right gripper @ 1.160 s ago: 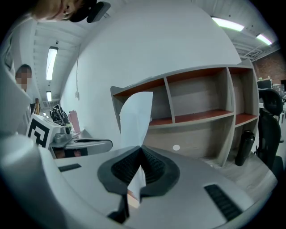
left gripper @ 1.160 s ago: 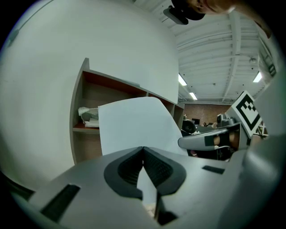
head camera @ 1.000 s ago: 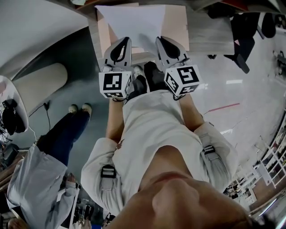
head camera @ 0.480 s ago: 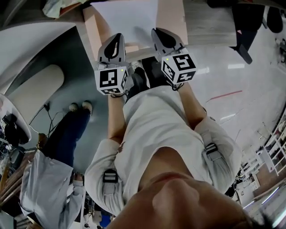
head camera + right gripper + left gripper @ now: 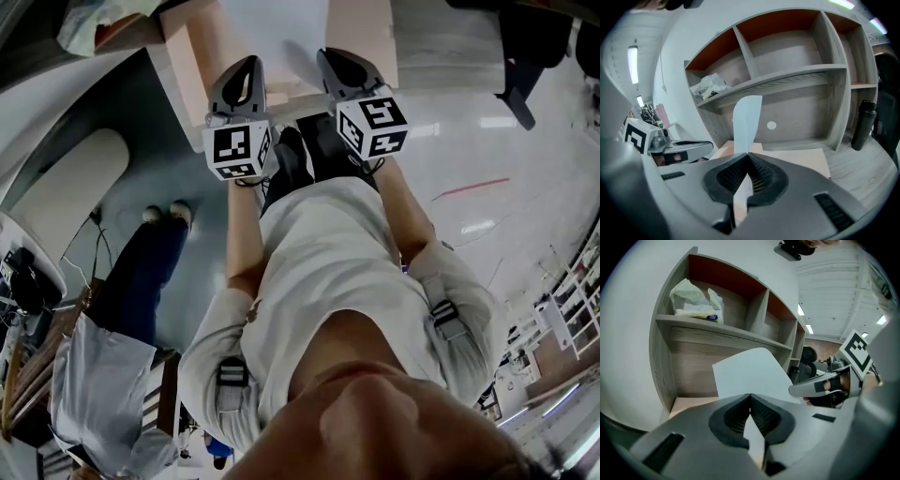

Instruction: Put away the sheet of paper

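White sheet of paper (image 5: 281,37) is what I have pinched along its near edge. The left gripper (image 5: 750,399) has its fingers (image 5: 732,416) pressed together on the left part of that edge. The right gripper (image 5: 749,161) is clamped on the right part, just beside it. Neither hand is nearer than the other. From both grips the sheet runs straight away from me, long axis near to far, and its free far end rises in the air. It hangs over the peach mat (image 5: 801,159) on the bench (image 5: 865,154). I cannot tell whether any part of it touches the mat. Dead ahead stands the shelf unit (image 5: 801,77), with the open bay under its lower board facing the sheet's far edge. I judge the coming move turns on that line: the paper already points into the bay, so both hands should push it forward together.
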A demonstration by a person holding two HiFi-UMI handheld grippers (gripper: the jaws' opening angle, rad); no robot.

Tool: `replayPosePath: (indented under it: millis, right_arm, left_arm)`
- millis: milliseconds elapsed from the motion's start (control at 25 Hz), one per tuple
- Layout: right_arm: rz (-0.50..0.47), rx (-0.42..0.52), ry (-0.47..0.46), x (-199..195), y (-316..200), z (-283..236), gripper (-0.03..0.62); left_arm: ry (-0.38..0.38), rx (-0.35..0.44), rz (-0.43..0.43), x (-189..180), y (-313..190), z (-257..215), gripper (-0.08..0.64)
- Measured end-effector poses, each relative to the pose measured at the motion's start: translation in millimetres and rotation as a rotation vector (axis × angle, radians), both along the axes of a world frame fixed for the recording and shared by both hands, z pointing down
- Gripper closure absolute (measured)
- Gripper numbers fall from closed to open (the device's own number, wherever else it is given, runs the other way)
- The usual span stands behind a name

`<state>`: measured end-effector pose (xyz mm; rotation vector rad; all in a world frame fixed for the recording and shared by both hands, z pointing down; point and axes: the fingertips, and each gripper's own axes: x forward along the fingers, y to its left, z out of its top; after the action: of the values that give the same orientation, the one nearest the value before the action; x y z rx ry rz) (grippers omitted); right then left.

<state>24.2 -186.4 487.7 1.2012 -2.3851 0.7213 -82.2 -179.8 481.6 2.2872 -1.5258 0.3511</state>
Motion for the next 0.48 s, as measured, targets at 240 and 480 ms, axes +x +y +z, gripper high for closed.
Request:
replayPosePath:
  millis: [240, 480]
  right_arm:
    - [0.014, -0.051, 0.021, 10.7, -6.8, 29.1, 0.574]
    - [0.02, -0.093, 0.049, 22.3, -9.0, 52.5, 0.574]
  left_arm:
    - [-0.005, -0.035, 0.004, 4.8, -6.6, 22.0, 0.538]
    - [-0.02, -0.061, 0.014, 9.2, -11.0, 36.6, 0.538]
